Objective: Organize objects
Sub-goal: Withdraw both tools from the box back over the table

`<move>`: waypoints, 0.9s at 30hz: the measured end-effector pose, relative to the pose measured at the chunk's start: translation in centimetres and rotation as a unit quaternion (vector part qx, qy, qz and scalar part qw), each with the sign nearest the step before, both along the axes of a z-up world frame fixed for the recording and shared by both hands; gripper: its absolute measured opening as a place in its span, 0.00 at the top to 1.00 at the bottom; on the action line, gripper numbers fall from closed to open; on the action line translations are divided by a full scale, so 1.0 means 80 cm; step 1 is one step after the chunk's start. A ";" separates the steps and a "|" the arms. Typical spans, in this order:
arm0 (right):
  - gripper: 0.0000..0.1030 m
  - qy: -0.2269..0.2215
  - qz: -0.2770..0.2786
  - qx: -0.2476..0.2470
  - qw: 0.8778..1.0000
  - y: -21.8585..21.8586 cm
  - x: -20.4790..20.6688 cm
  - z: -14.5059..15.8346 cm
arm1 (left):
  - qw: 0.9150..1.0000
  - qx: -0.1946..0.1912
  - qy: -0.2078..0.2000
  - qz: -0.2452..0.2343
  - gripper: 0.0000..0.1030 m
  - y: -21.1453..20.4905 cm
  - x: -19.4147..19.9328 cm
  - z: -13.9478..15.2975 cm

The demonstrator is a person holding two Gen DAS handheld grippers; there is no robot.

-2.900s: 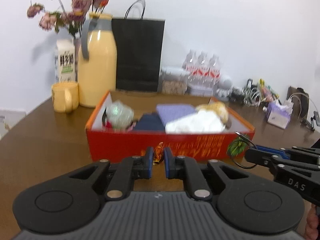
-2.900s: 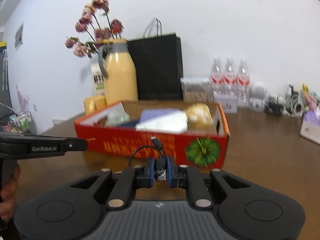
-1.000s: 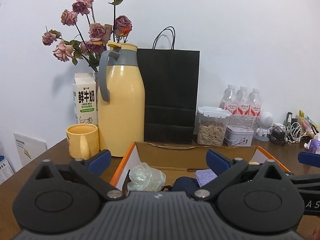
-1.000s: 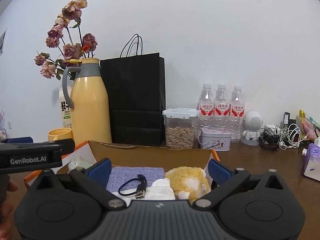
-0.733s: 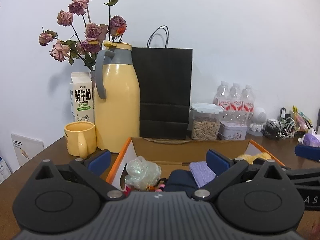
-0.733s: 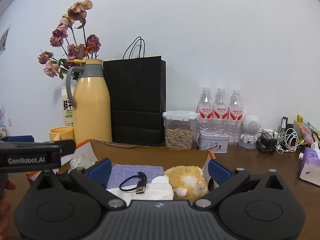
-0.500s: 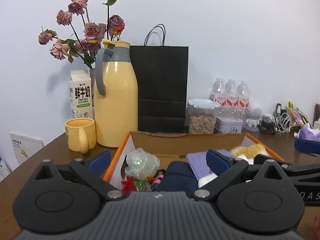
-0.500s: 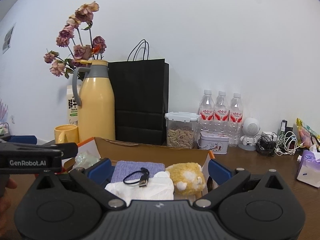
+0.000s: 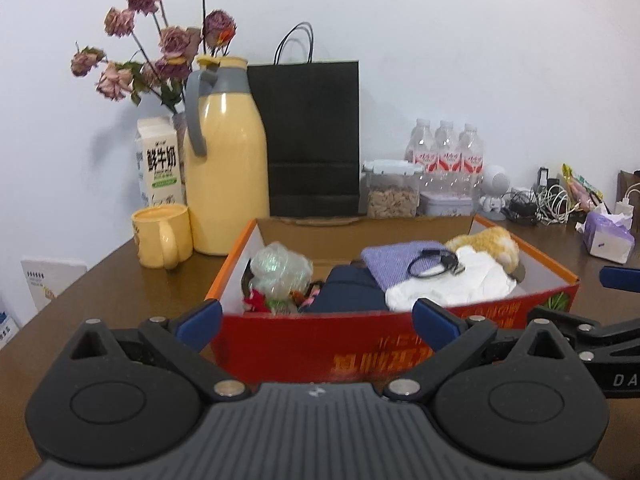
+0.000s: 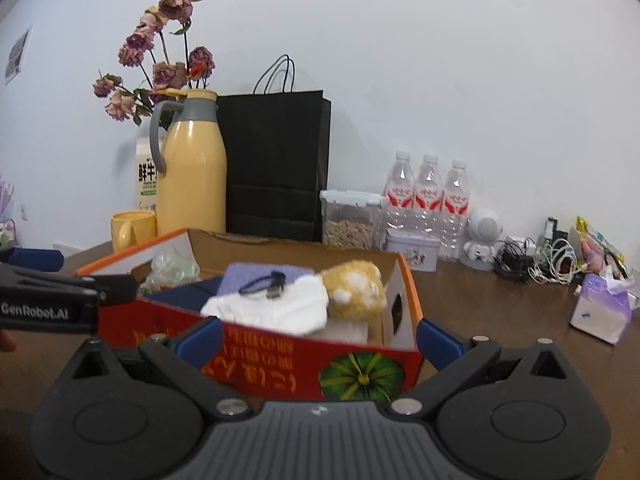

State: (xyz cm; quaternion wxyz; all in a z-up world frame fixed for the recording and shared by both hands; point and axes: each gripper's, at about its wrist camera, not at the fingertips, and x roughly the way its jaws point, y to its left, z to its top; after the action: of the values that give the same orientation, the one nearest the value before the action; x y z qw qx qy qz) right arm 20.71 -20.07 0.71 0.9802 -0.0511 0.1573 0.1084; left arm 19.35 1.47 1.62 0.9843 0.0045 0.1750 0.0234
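Left gripper [image 9: 316,322] spread, empty | right gripper [image 10: 318,338] spread, empty | cable [image 10: 262,284] in box [image 10: 280,364], 12 o'clock, atop white cloth [image 10: 276,306] | light, floppy; pinch plug end.

You are holding your left gripper [image 9: 316,322] level with its blue-tipped fingers [image 9: 199,318] spread wide apart and nothing between them. You are keeping your right gripper [image 10: 318,340] beside it in the same pose, jaws wide and empty. A bit of your left hand [image 10: 6,342] is showing at the left gripper's handle.
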 end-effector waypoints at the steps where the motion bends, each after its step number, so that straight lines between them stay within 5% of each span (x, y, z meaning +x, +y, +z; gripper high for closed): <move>1: 0.00 0.004 0.000 -0.001 1.000 -0.001 -0.003 -0.002 | 1.000 -0.001 0.004 0.002 0.00 0.001 -0.002 -0.002; 27: 0.00 0.049 -0.030 0.010 0.998 -0.026 -0.045 -0.023 | 0.998 -0.021 0.064 0.014 0.00 -0.003 -0.061 -0.034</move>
State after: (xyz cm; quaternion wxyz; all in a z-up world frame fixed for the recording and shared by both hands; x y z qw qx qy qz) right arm 17.11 -22.11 -1.16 0.9746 -0.0317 0.2055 0.0831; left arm 14.45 1.20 -1.06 0.9704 -0.0175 0.2386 0.0328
